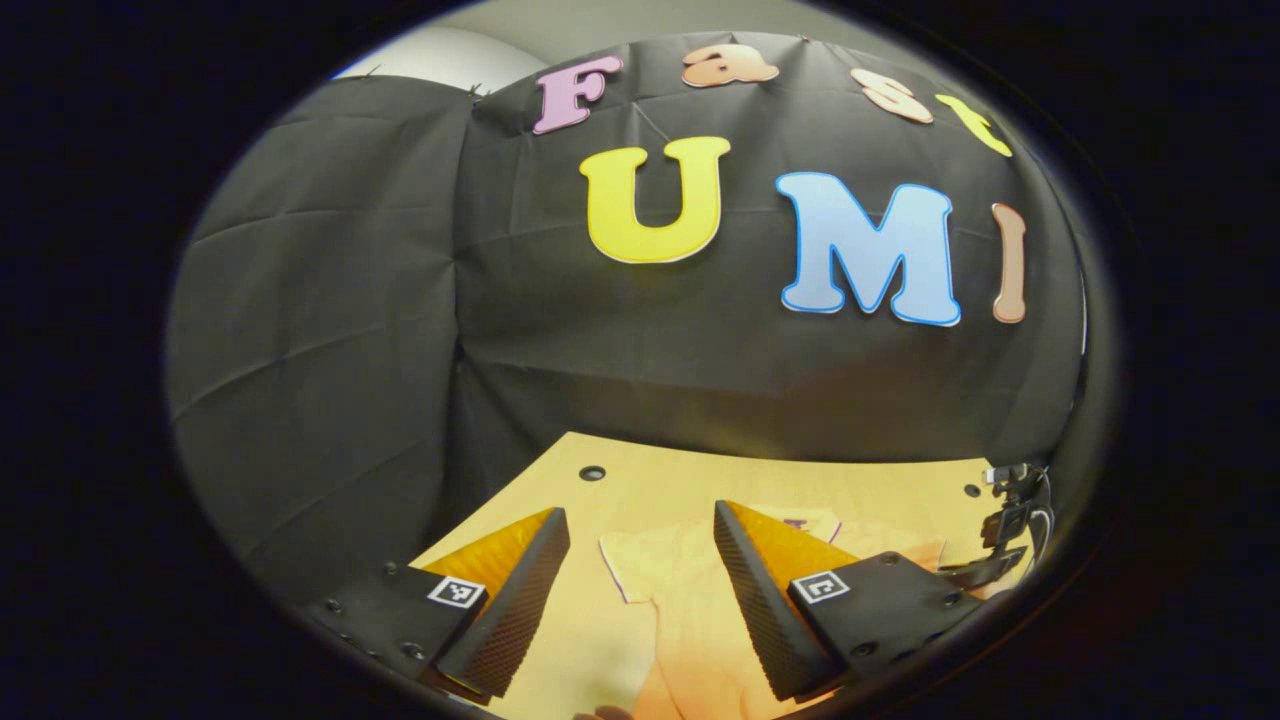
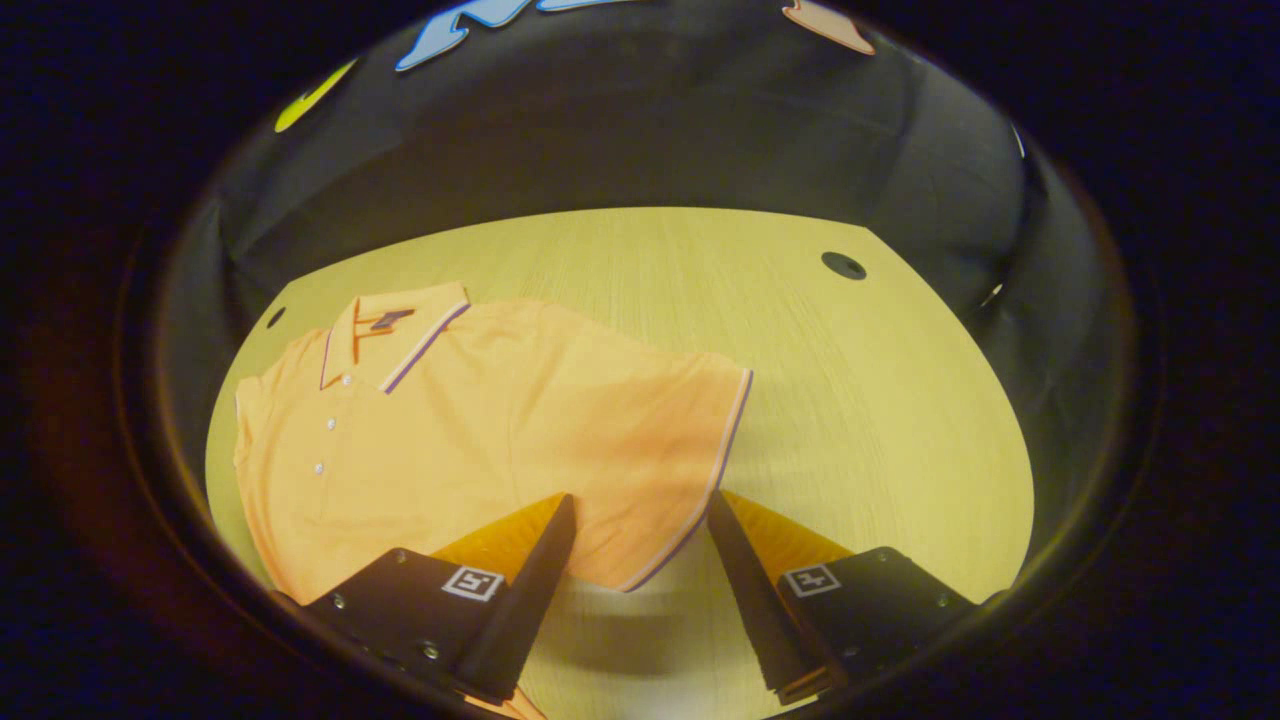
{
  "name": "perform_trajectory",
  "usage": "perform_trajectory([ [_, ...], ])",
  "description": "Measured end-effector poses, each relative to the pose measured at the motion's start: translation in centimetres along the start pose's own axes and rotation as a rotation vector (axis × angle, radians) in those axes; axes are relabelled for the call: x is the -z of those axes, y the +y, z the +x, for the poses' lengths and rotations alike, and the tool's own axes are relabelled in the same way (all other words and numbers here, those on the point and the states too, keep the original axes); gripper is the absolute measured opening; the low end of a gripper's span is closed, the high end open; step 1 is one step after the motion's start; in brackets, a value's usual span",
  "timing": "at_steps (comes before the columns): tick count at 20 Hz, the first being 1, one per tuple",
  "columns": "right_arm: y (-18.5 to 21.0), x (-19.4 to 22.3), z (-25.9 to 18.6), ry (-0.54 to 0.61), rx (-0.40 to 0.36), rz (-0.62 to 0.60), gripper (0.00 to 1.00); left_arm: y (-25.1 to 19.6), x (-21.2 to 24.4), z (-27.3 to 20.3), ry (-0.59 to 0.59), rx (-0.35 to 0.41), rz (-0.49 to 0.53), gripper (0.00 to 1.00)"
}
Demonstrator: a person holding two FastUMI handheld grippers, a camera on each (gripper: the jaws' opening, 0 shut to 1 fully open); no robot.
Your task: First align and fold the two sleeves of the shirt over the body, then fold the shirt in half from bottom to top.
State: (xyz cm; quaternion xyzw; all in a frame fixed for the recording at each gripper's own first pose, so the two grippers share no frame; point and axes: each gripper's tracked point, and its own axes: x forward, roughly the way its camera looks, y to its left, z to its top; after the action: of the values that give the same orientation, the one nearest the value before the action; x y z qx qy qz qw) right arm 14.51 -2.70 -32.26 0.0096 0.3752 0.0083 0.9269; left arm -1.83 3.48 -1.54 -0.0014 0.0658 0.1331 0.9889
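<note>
An orange polo shirt (image 2: 480, 440) lies flat, front up, on the pale wooden table (image 2: 860, 400), its collar edged with a thin dark and white stripe and a short row of small white buttons running down the placket. In the right gripper view the collar points toward the far left of the table, and one short sleeve (image 2: 680, 450) spreads out to the right, its cuff trimmed with the same striped edging. The right gripper (image 2: 640, 540) hangs above the near end of that sleeve with its fingers spread wide apart and nothing between them; the striped cuff runs down into the gap between the fingertips, and whether they touch the cloth cannot be told. In the left gripper view the left gripper (image 1: 640, 545) also has its fingers well apart, holding nothing, with a stretch of the shirt (image 1: 690, 610) showing on the table between and beyond them, a trimmed edge lying just to the left of centre.
</note>
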Motion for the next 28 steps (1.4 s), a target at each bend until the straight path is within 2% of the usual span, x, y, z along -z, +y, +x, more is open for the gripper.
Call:
perform_trajectory([
  [2, 0.2, -0.1, 0.3, 0.005, -0.025, 0.021, 0.50, 0.0, 0.0, -0.1, 0.003, -0.002, -0.005, 0.94],
  [3, 0.1, -0.1, 0.3, 0.008, -0.035, 0.021, 0.42, 0.0, 0.0, 0.0, 0.004, -0.004, -0.006, 0.96],
  [4, 0.1, -0.1, 0.0, 0.018, -0.056, 0.035, 0.42, 0.0, 0.0, -0.1, 0.002, -0.005, -0.009, 0.94],
  [5, 0.3, -0.5, 0.1, 0.016, -0.062, 0.060, 0.07, -0.1, 0.0, 0.0, 0.003, -0.006, -0.012, 0.94],
  [7, 0.3, -0.5, 0.4, 0.027, -0.063, 0.079, 0.01, 0.0, 0.0, -0.1, 0.007, -0.010, -0.018, 0.96],
  [9, 0.5, -0.8, 0.2, 0.038, -0.052, 0.068, 0.01, 0.0, 0.1, -0.1, 0.009, -0.012, -0.019, 0.96],
  [12, 1.8, -3.5, -0.4, -0.022, -0.053, 0.043, 0.01, 0.1, 0.1, -0.2, 0.010, -0.018, -0.017, 0.96],
  [18, 9.6, -7.9, -2.0, -0.110, -0.186, 0.004, 0.01, 0.4, -0.1, -0.2, 0.009, -0.041, -0.022, 0.94],
  [23, 16.4, -5.8, -2.4, -0.073, -0.295, -0.116, 0.01, 0.6, 0.0, -0.3, 0.022, -0.079, -0.035, 0.94],
  [28, 18.6, -2.7, -1.3, 0.021, -0.312, -0.197, 0.02, 0.8, 0.2, -0.4, 0.042, -0.098, -0.038, 0.94],
])
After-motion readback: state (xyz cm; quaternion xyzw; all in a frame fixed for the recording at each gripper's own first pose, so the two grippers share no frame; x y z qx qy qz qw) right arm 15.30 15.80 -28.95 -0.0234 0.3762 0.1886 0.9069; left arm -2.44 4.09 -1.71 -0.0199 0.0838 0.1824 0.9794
